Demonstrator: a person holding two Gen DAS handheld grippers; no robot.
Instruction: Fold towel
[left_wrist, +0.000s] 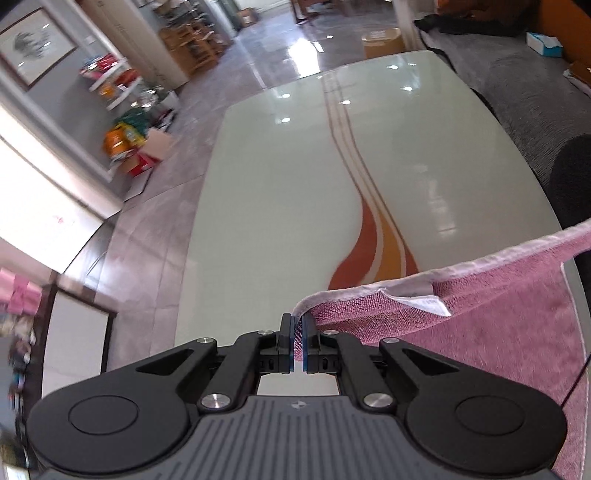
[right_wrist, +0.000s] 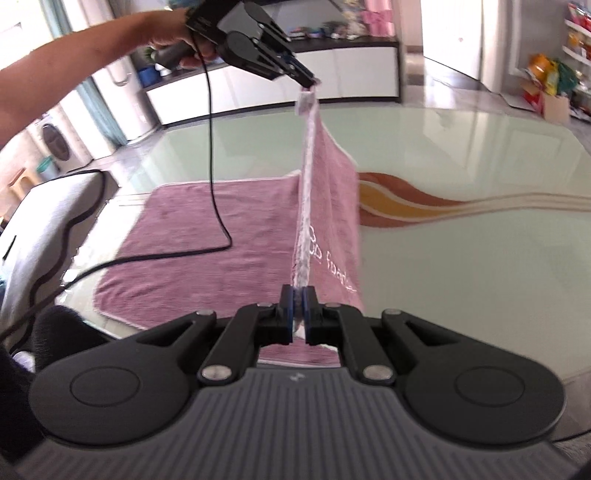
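Observation:
A pink towel (right_wrist: 184, 236) with a pale hem lies partly flat on the glossy white table (right_wrist: 461, 258). One end of it is lifted off the table. My right gripper (right_wrist: 298, 295) is shut on a corner of the lifted hem, low in the right wrist view. At the top of that view my left gripper (right_wrist: 309, 82), held by a person's hand (right_wrist: 173, 37), is shut on the other corner, and the hem stretches taut between the two. In the left wrist view my left gripper (left_wrist: 298, 325) pinches the towel (left_wrist: 480, 314), whose white label (left_wrist: 424, 302) hangs by the hem.
The table (left_wrist: 280, 192) carries an orange and yellow swirl (left_wrist: 373, 254). A black cable (right_wrist: 212, 166) droops from the left gripper across the flat part of the towel. A grey sofa (left_wrist: 528, 107) runs beside the table, and shelves and boxes (left_wrist: 136, 147) stand on the floor beyond.

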